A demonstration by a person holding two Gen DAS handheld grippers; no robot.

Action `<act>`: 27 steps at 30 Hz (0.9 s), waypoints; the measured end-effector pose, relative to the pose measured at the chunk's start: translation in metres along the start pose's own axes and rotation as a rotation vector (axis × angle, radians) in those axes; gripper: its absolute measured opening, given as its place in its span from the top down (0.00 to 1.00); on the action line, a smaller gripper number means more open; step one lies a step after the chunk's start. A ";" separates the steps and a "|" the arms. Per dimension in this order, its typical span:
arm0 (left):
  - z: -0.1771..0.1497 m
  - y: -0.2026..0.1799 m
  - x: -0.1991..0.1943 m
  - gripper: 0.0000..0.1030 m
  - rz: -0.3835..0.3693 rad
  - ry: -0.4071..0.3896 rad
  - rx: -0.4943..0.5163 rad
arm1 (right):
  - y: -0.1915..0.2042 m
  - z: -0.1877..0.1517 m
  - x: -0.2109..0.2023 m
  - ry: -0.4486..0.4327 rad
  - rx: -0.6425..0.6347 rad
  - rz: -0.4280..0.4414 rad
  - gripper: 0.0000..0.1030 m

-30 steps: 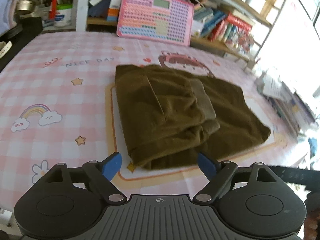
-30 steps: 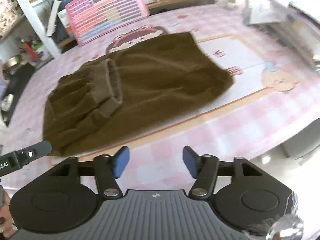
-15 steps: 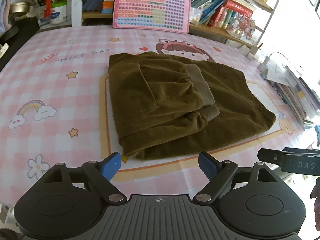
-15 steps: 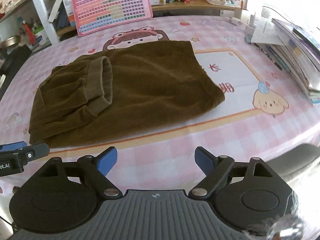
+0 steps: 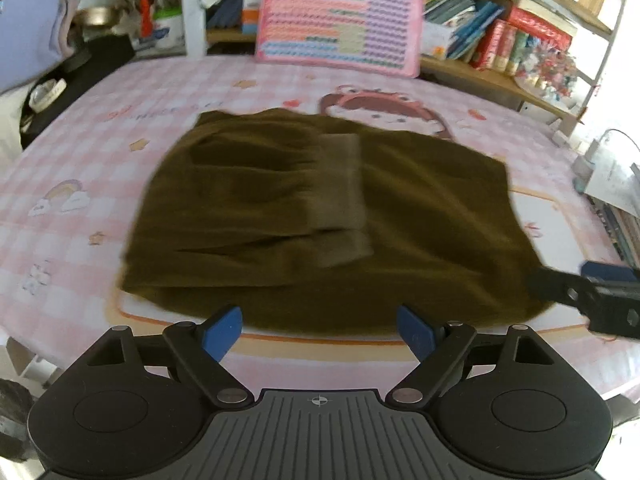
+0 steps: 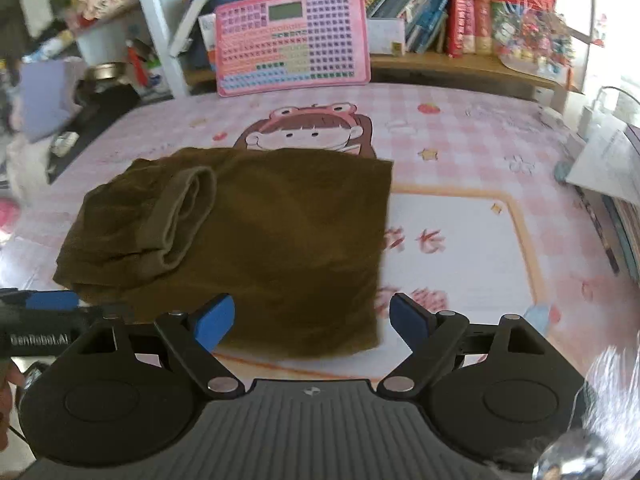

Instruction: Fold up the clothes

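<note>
Now swung round to the near edge of the folded olive-brown corduroy garment (image 5: 320, 216) on the pink checked tablecloth (image 5: 120, 92), left gripper (image 5: 320, 330) and right gripper (image 6: 311, 318) hover empty, jaws wide, seemingly ready for another fold

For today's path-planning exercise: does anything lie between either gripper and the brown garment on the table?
Nothing visible does. The left gripper and right gripper both stand open at the near edge of the brown garment, nothing between them and the cloth.
</note>
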State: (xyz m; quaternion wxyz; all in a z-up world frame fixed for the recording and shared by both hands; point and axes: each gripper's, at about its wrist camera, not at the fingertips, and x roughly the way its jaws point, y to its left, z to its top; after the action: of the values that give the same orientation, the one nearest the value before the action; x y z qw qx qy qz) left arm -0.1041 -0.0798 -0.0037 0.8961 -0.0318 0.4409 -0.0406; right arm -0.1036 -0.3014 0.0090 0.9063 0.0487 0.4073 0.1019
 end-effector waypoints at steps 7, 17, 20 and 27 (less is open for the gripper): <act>-0.015 -0.043 -0.012 0.15 0.097 0.001 -0.059 | -0.062 0.002 0.015 0.114 0.092 0.134 0.18; -0.018 -0.068 -0.026 0.15 0.090 -0.156 -0.032 | -0.106 0.007 0.043 0.327 0.468 0.402 0.39; -0.020 -0.080 -0.026 0.15 0.062 -0.184 0.036 | -0.106 0.005 0.049 0.361 0.493 0.434 0.52; -0.021 -0.103 -0.010 0.15 0.040 -0.130 0.146 | -0.110 0.004 0.069 0.387 0.557 0.478 0.80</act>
State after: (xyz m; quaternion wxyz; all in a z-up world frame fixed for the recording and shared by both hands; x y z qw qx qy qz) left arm -0.1321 -0.1815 0.0010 0.9234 0.0399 0.3781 -0.0526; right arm -0.0399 -0.3935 -0.0570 0.7160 0.3652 0.5594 0.2026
